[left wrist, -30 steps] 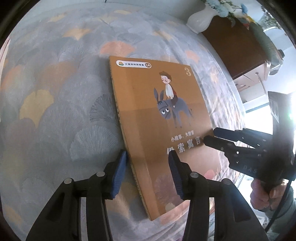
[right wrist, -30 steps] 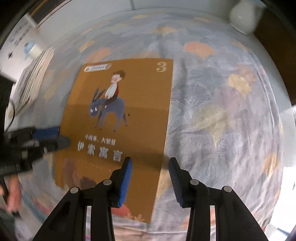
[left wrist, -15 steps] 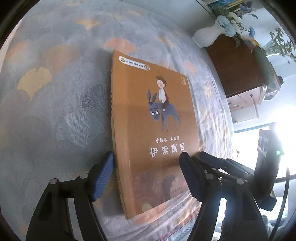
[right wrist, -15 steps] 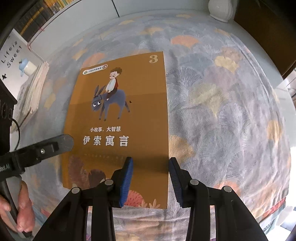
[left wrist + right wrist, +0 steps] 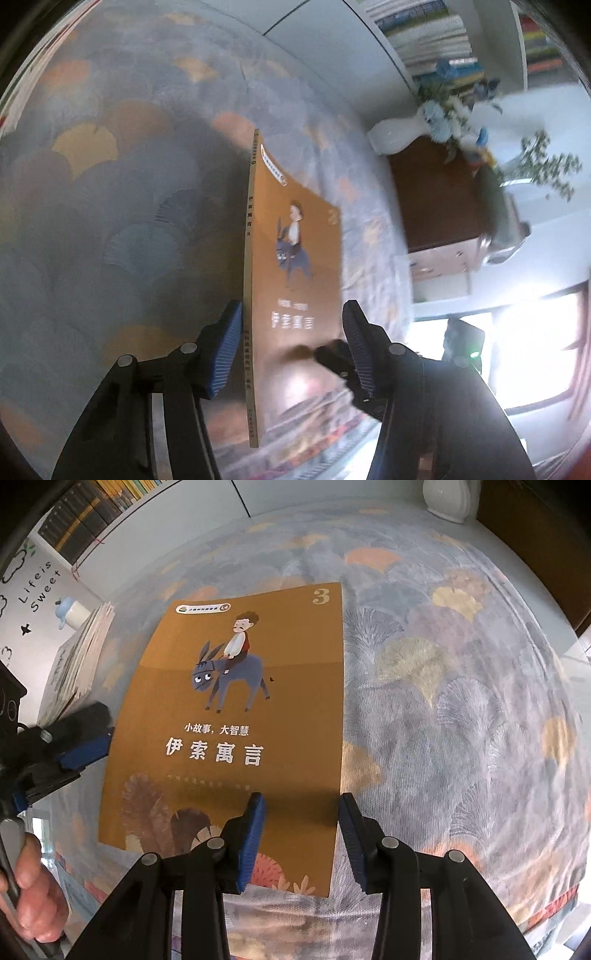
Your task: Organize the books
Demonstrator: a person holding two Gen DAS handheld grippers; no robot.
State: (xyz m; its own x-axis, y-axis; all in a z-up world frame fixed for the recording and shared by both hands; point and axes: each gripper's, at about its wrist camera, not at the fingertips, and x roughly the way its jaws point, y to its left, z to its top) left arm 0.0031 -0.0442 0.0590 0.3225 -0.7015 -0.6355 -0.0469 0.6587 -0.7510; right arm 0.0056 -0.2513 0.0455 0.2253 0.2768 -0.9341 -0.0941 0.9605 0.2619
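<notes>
An orange picture book (image 5: 236, 709) with a boy on a donkey and a "3" lies on the floral tablecloth (image 5: 461, 701). My left gripper (image 5: 291, 310) is at its spine side, rolled so the book (image 5: 295, 280) looks nearly edge-on. Its jaws are closing with the spine edge between them, and the pads (image 5: 227, 350) stand apart from the thin book. From the right wrist, the left gripper (image 5: 88, 734) sits at the book's left edge. My right gripper (image 5: 301, 801) points down over the lower right corner, open and astride the book's right edge. Its dark tip (image 5: 328, 356) is close to the cover.
A leaning stack of books (image 5: 74, 664) stands at the table's left. A white vase (image 5: 447, 498) and a brown cabinet (image 5: 439, 199) are at the far right. Bookshelves (image 5: 92, 513) line the back wall. A hand (image 5: 37, 897) holds the left gripper near the front edge.
The left gripper rolled at the spine, spread wider, then narrowed, so the book now looks edge-on. The right gripper slid toward the book's lower right edge. The book stayed put.
</notes>
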